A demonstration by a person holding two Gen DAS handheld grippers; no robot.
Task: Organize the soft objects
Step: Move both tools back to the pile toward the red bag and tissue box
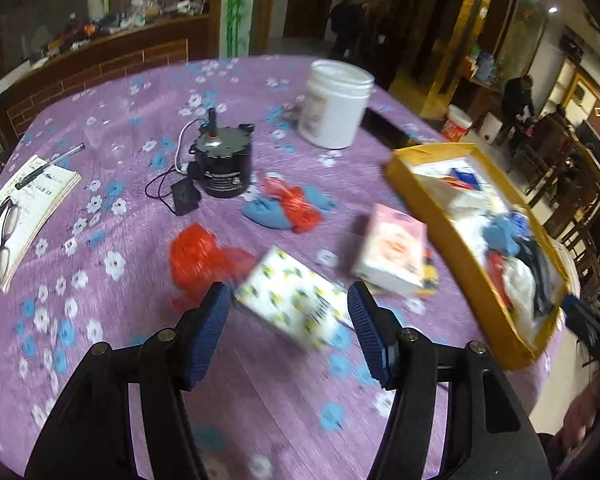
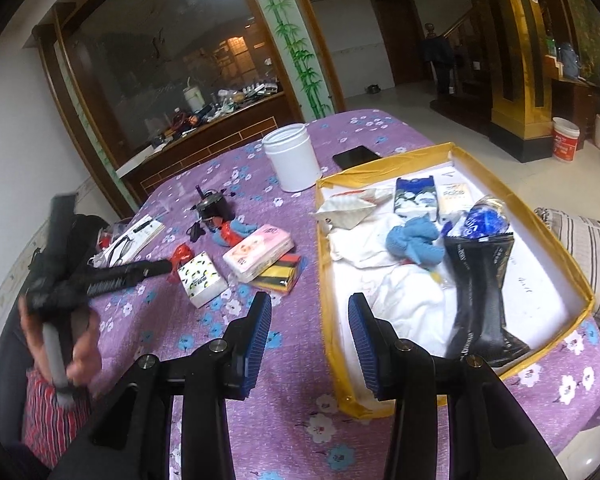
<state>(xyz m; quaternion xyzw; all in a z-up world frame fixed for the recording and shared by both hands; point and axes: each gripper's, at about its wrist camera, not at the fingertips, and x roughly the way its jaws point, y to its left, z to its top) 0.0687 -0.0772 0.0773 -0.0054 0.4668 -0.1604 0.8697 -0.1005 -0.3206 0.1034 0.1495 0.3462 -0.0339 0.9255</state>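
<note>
The left gripper (image 1: 288,332) hangs spread wide and empty over the purple flowered tablecloth (image 1: 100,320), and the yellow-dotted tissue pack (image 1: 292,304) lies on the cloth right ahead of it, framed between the two blue pads without touching either. The pack's long axis runs from about ten o'clock to four o'clock across the gap, so the jaws would want a slight roll to take it squarely; the view is smeared, so I may be off on that angle. The pink tissue pack (image 1: 392,252) sits just beyond at two o'clock, and red plastic bags (image 1: 200,256) at ten.

The right gripper (image 2: 310,332) holds nothing, its jaws partly apart, hovering over the near-left edge of the yellow tray (image 2: 520,208), which already holds cloths and packets. It is farther from the dotted pack.

A white jar (image 2: 290,156) and a small motor (image 1: 222,160) stand farther back on the table.
</note>
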